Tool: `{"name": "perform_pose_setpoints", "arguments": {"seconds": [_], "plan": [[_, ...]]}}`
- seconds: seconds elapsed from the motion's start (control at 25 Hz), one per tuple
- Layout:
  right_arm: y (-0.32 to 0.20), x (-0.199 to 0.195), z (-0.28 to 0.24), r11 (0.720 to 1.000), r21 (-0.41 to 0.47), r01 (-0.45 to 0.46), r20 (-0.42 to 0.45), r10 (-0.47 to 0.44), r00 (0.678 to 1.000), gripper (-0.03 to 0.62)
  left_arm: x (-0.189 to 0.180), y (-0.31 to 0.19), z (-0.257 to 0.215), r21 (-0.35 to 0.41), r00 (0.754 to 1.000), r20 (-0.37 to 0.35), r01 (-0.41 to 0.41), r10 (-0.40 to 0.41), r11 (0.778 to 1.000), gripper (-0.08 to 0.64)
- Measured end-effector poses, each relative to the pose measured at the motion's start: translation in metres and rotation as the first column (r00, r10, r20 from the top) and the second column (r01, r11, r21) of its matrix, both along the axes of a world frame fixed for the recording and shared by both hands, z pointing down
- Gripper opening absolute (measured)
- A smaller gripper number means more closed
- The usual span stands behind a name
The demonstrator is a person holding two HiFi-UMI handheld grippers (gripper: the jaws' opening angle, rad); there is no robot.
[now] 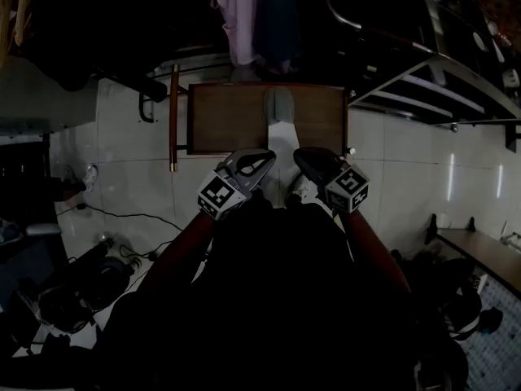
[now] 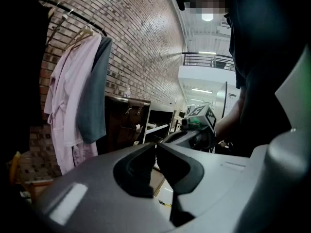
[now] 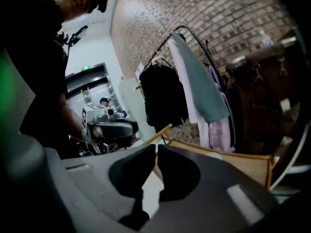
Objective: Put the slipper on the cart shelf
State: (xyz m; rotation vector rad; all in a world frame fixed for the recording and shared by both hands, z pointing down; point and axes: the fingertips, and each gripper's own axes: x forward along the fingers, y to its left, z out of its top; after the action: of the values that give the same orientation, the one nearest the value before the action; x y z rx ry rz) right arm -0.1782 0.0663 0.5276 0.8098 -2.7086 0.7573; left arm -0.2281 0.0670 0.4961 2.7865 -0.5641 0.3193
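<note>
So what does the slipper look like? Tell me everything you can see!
The slipper is pale grey at its rounded far end and whiter toward the person. It looks soft, though the picture is dim. It lies flat on the middle of a brown board with a darker rim. The left gripper and right gripper, both shut and empty, sit near its close end.

Dim head view (fisheye-warped edges).

Grey slipper [image 1: 279,107], brown cart shelf [image 1: 228,120]
</note>
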Motion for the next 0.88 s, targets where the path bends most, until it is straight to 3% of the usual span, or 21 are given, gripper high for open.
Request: {"name": "perform_pose_setpoints", "arguments": {"seconds": [0.2,0.44,0.68,0.8,0.88], "plan": [[-0.014,0.007,0.068,0.981,-0.195,-0.024,0.013,0.027,1.0,0.011,-0.008,-0.019,0.029,-0.02,1.0,0.024,0.017,-0.016,1.0,0.014],[-0.02,0.024,0.134,0.928,-0.355,-0.11,-0.025,0.108,0.994,0.027,-0.009,-0.03,0.062,-0.071,0.999,0.036,0.038,-0.036,0.997,0.014],[-0.033,0.03,0.2,0.857,-0.495,-0.146,-0.051,0.139,0.989,0.182,-0.007,-0.039,0.072,-0.097,0.998,0.022,0.057,-0.055,0.994,0.014],[-0.037,0.026,0.221,0.822,-0.549,-0.148,-0.028,0.159,0.987,0.218,-0.005,-0.04,0.079,-0.11,0.998,0.02,0.059,-0.057,0.992,0.014],[-0.04,0.032,0.24,0.803,-0.568,-0.179,-0.057,0.179,0.982,0.226,-0.004,-0.04,0.083,-0.125,0.998,0.016,0.063,-0.061,0.99,0.014]]}}
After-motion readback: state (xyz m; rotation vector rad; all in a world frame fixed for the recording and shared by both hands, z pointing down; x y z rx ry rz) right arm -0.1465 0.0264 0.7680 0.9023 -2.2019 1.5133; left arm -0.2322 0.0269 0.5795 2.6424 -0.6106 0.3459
